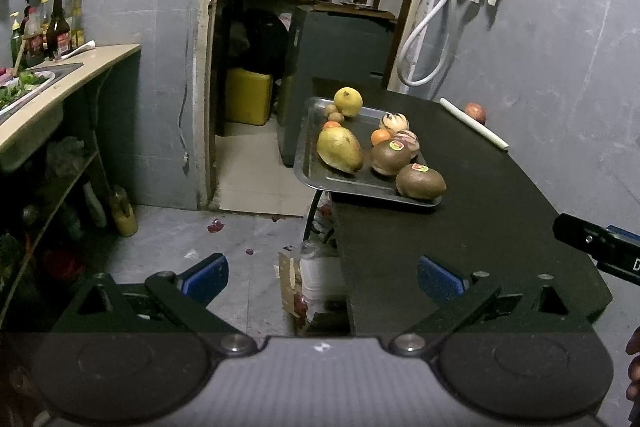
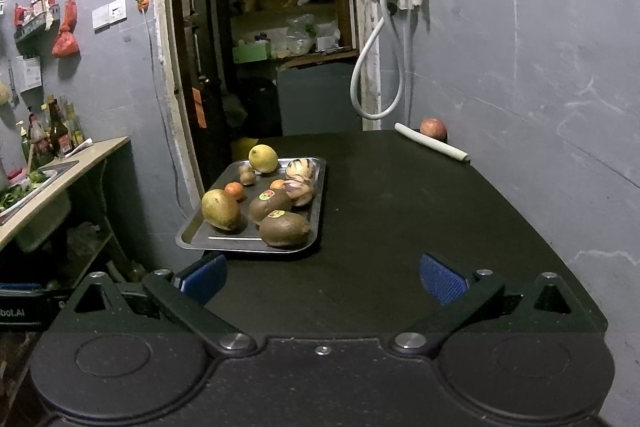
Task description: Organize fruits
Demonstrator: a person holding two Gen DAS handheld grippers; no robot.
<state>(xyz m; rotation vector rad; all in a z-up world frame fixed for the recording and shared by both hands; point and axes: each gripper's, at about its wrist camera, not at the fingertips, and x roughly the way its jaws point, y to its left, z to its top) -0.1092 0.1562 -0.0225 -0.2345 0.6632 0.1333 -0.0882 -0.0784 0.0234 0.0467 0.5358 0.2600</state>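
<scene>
Left hand-held gripper (image 1: 322,277) spread wide, empty, low over near table edge. Right hand-held gripper (image 2: 323,277) likewise wide, empty, above black table (image 2: 400,227). Ahead: metal tray (image 2: 192,239) at table's left edge, overhanging, with brown stickered fruits (image 2: 285,229), yellow-green mango (image 2: 221,209), lemon (image 2: 263,158), small oranges (image 2: 234,190). Red fruit (image 2: 433,129) alone by far wall.

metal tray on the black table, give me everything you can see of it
The tray is a shallow rectangular pan of dull silvery metal with rounded corners and a low raised rim. It lies flat at the left edge of the black table, its left side overhanging that edge. It holds about ten fruits: a lemon at the far end, a large yellow-green fruit front left, two brown stickered fruits at the front. Neither gripper touches it.
</scene>
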